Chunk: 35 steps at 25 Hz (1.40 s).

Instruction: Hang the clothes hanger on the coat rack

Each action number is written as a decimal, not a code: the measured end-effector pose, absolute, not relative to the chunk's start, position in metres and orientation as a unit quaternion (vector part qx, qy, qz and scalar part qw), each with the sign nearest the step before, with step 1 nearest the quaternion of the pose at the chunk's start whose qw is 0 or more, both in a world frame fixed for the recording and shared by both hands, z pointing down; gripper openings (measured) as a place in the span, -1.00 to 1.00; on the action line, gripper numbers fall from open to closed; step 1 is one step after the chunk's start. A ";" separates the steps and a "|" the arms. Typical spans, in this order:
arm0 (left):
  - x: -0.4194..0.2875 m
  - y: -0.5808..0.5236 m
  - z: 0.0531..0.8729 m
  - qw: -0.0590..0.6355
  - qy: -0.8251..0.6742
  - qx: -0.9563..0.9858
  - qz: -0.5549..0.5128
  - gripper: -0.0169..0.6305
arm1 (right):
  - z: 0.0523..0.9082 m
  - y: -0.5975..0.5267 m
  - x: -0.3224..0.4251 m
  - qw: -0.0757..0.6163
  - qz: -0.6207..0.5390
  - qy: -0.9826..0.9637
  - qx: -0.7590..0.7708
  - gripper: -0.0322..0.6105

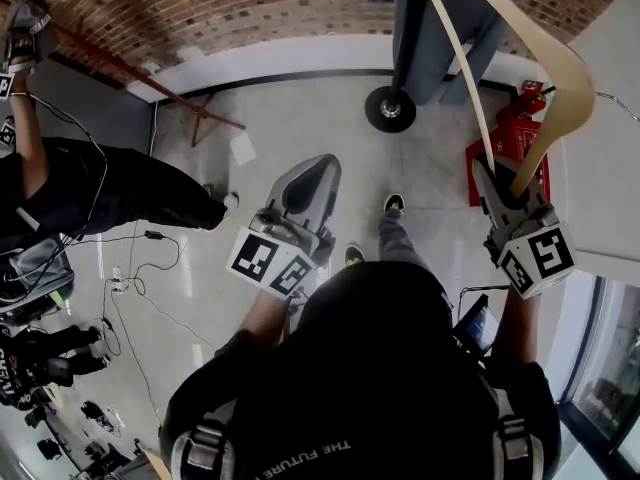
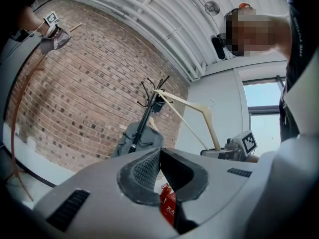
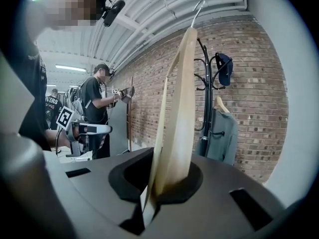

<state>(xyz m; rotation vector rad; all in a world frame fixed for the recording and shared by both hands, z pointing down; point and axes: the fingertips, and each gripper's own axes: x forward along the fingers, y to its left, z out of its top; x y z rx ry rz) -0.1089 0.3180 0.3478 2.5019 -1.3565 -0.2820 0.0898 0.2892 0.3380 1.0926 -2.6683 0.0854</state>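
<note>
My right gripper (image 1: 507, 186) is shut on the lower end of a pale wooden hanger (image 1: 556, 80) and holds it upright at the right. In the right gripper view the hanger (image 3: 178, 108) rises from the jaws (image 3: 164, 188), with its metal hook (image 3: 199, 6) at the top. The black coat rack (image 3: 207, 98) stands just beyond it against the brick wall; its round base (image 1: 390, 108) shows on the floor ahead. My left gripper (image 1: 303, 200) hangs lower at the centre, shut and empty. In the left gripper view its jaws (image 2: 159, 172) point at the rack (image 2: 144, 117) and the hanger (image 2: 199, 112).
A grey jacket (image 3: 222, 133) and a dark cap (image 3: 224, 66) hang on the rack. A red box (image 1: 520, 136) lies on the floor at the right. Another person in black (image 1: 90, 188) stands at the left, beside cables (image 1: 130, 278) on the floor.
</note>
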 end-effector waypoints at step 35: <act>-0.031 0.095 0.338 0.117 -0.500 0.853 -0.091 -0.89 | 0.343 0.054 0.148 0.163 -0.002 -0.945 0.285 -0.81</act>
